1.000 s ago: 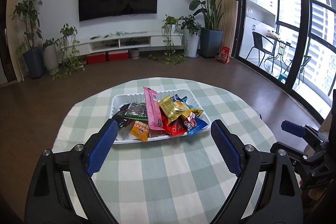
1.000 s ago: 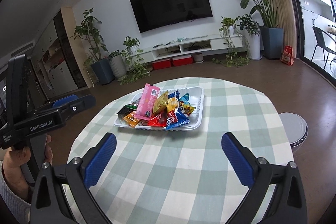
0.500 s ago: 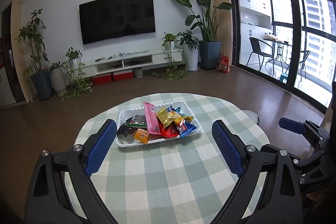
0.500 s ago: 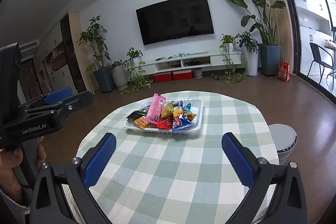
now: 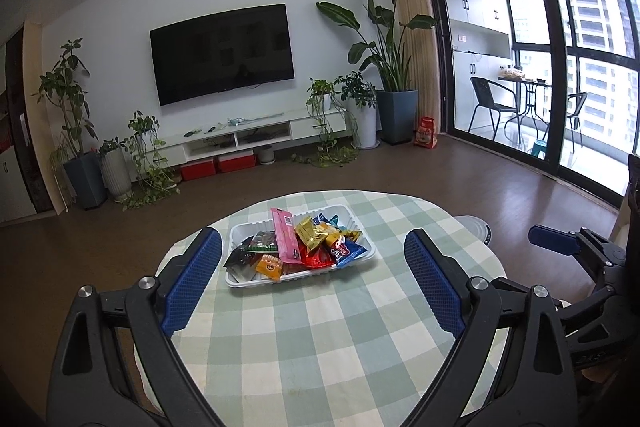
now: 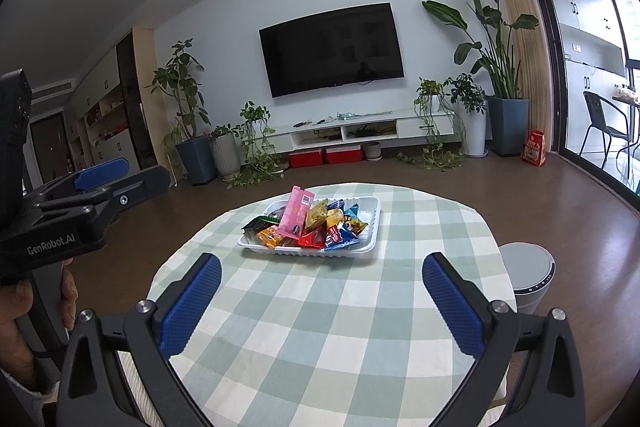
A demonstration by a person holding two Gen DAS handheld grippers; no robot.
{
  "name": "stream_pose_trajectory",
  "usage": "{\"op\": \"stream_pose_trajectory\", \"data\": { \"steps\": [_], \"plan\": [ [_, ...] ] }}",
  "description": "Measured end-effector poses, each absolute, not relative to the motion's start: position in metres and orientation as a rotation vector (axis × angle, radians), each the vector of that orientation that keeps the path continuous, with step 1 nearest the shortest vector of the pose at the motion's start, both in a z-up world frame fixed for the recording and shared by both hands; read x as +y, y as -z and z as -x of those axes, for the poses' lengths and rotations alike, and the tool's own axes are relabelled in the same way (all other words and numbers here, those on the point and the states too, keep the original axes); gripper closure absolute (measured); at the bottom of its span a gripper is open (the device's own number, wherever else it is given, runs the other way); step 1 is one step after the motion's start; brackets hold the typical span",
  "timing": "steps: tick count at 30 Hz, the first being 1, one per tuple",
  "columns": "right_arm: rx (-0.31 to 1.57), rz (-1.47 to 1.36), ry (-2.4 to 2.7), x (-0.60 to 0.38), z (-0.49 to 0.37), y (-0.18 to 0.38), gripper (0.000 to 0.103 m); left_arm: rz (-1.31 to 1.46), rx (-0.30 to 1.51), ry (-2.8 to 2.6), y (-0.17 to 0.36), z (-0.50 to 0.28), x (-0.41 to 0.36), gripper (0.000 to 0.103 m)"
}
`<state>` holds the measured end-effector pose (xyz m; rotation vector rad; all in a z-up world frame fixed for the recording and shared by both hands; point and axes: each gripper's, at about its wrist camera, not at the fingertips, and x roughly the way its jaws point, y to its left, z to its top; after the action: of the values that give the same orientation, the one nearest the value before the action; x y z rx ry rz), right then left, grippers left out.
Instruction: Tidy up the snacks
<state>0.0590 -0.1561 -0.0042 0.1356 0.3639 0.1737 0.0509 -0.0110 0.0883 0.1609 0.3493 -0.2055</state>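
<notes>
A white tray sits on the far half of a round table with a green checked cloth. It holds a heap of snack packets, with a long pink packet leaning upright, a gold one, red and blue ones. My left gripper is open and empty, well back from the tray. My right gripper is open too, also short of the tray. Each gripper shows at the side of the other's view.
A grey round bin stands on the floor by the table's right edge. A person's hand holds the left gripper's handle. Beyond the table lie wooden floor, a TV wall with plants, and glass doors at right.
Both grippers have pulled back and risen away from the tray, which now looks smaller and farther. Both stay open; the snacks have not moved.
</notes>
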Motion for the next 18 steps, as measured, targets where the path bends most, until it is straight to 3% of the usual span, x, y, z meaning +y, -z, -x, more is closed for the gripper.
{"op": "stream_pose_trajectory", "data": {
  "steps": [18],
  "plan": [
    [0.357, -0.141, -0.168, -0.1585, -0.0551, 0.0066, 0.0, -0.172, 0.326, 0.204, -0.0978, -0.041, -0.014, 0.01]
  ]
}}
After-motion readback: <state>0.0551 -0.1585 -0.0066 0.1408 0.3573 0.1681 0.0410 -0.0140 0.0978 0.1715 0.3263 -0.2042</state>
